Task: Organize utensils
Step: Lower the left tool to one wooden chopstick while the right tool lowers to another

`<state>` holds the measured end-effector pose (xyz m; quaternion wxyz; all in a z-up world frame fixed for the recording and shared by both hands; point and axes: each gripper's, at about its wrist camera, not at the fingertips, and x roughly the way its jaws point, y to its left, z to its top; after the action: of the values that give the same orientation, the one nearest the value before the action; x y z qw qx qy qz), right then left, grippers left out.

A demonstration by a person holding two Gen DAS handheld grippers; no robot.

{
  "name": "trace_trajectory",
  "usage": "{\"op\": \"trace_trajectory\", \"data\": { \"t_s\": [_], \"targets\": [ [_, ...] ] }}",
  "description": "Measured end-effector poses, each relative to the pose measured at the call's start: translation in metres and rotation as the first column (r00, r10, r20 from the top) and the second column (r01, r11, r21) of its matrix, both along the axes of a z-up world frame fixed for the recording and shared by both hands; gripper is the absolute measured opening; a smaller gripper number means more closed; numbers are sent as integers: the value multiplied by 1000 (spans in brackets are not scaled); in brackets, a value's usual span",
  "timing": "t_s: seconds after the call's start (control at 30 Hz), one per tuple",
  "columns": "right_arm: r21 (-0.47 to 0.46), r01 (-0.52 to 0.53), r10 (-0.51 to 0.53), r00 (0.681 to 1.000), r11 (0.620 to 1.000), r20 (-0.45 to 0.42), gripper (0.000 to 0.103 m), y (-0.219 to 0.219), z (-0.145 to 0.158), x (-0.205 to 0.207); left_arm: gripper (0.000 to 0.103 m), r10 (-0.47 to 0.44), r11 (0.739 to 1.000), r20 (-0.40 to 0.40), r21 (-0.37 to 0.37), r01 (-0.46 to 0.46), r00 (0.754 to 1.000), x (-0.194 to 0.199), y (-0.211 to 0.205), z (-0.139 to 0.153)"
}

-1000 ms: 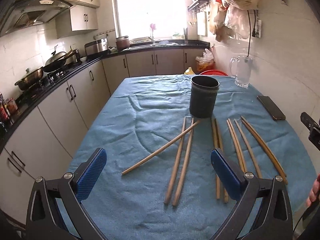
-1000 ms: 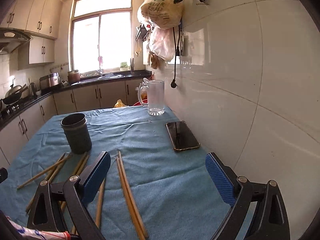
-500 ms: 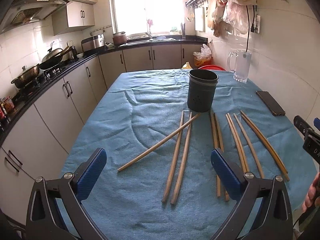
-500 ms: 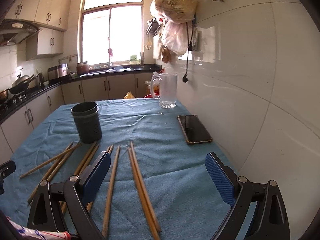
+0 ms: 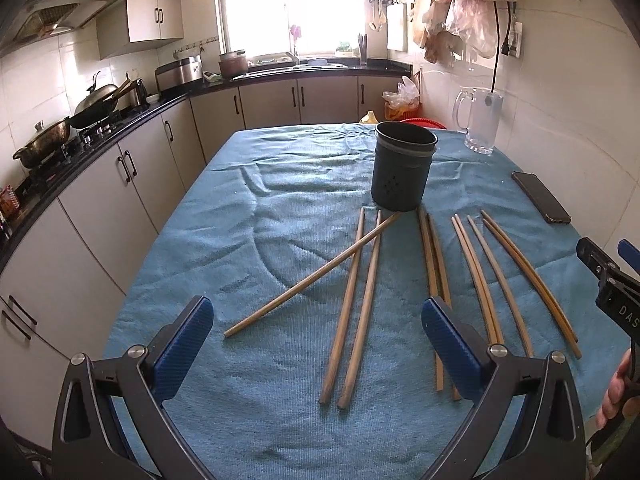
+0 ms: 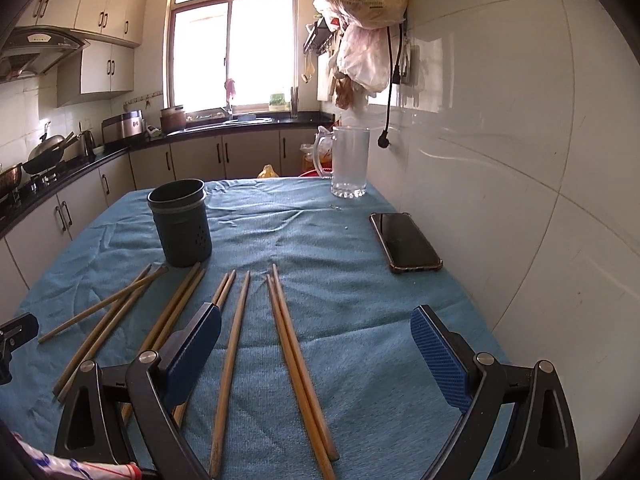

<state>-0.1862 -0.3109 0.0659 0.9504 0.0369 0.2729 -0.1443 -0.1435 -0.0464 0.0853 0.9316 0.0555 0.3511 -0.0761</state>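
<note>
Both claws hang with blue pads spread wide, gripping nothing: left claw (image 5: pixel 316 344), right claw (image 6: pixel 316 344). Long tan wooden chopsticks (image 5: pixel 352 304) lie fanned on the blue-clothed tabletop (image 5: pixel 240 240), one crossed slantwise over two others, far tips near a dark round holder (image 5: pixel 402 170). Most lie just beyond and between the pads

Bright daylight floods through the blown-out window (image 5: pixel 294 4), glare streaks the tiled wall (image 6: pixel 500 152), and fisheye distortion darkens every corner.
</note>
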Motion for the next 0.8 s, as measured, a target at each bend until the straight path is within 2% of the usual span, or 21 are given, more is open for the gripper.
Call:
{"op": "trace_trajectory", "data": {
  "t_s": [0.8],
  "targets": [
    [16, -19, 20, 998, 1000, -52, 98, 0, -15, 13, 103, -11, 1000, -54, 9, 12, 998, 12, -3, -16]
  ]
}}
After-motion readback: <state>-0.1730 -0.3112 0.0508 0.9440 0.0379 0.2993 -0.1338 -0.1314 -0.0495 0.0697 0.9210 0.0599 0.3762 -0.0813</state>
